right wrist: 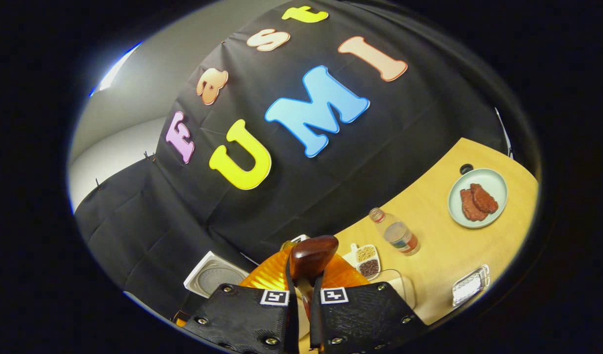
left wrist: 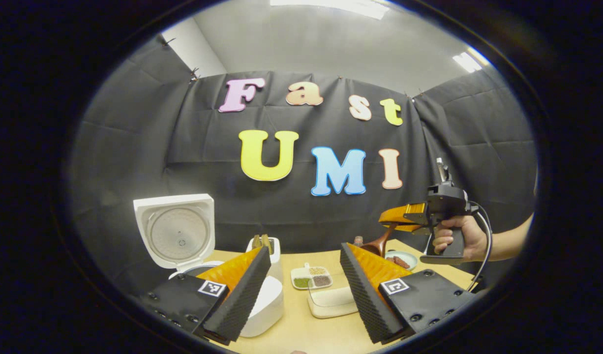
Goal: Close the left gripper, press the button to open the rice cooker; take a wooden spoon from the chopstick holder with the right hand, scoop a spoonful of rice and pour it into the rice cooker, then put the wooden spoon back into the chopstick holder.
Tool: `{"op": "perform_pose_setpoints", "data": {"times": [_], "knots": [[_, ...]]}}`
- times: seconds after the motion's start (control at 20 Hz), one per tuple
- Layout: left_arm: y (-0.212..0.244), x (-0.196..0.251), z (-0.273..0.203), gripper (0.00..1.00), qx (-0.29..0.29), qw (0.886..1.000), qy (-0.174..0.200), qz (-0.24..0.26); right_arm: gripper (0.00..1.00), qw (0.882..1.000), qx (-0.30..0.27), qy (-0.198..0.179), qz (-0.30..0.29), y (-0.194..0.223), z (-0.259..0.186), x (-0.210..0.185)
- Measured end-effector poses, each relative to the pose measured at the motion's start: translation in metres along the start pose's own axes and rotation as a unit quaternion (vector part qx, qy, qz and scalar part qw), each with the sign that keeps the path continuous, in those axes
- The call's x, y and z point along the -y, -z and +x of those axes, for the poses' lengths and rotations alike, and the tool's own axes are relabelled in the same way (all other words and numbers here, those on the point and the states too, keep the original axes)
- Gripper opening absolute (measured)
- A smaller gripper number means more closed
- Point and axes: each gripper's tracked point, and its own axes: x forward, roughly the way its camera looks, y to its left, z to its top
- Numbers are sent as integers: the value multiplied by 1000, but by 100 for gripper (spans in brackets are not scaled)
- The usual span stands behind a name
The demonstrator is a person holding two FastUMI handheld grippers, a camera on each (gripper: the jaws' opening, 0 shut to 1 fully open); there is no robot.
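Left gripper view: left gripper (left wrist: 304,282) low in front with its two fingers spread wide, nothing between them. One white rice cooker (left wrist: 262,305) sits on the light wooden table (left wrist: 306,334), its one lid (left wrist: 176,228) standing open and upright, the body partly hidden behind the left finger. One white chopstick holder (left wrist: 274,250) stands just behind the cooker with utensil tops poking out, count unclear. One white three-part dish of grains (left wrist: 311,278) at mid table, one clear rectangular container of white rice (left wrist: 331,301) just in front of it. One pale plate with reddish food (left wrist: 402,258) to the right. Right gripper (left wrist: 405,216) is up in the air at the right, held by one hand (left wrist: 459,238), clamped on one dark wooden spoon (left wrist: 377,243) whose bowl hangs down over the table. Right gripper view: right gripper fingers (right wrist: 262,314) nearly together, pinched on the spoon's handle, bowl sticking out forward. Below: the cooker's open lid at left, the grain dish, the rice container's rim, one clear plastic bottle (right wrist: 397,233) lying on its side, the plate holding two reddish pieces, one small foil-like tray (right wrist: 471,285) at the table's edge.
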Motion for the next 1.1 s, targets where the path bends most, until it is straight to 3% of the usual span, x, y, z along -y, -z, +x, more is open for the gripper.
{"op": "perform_pose_setpoints", "data": {"times": [0.4,0.55,0.6,1.1], "knots": [[3,44,11,96,-12,999,30,15,8,990,44,123,-51,-41,-75,119],[5,55,15,100,-16,999,40,19,9,983,51,170,-49,-43,-90,161],[6,57,15,96,-18,999,40,19,8,981,50,182,-47,-40,-94,171],[11,44,12,98,-29,1000,9,-2,9,967,-13,221,-128,26,-63,208]]}}
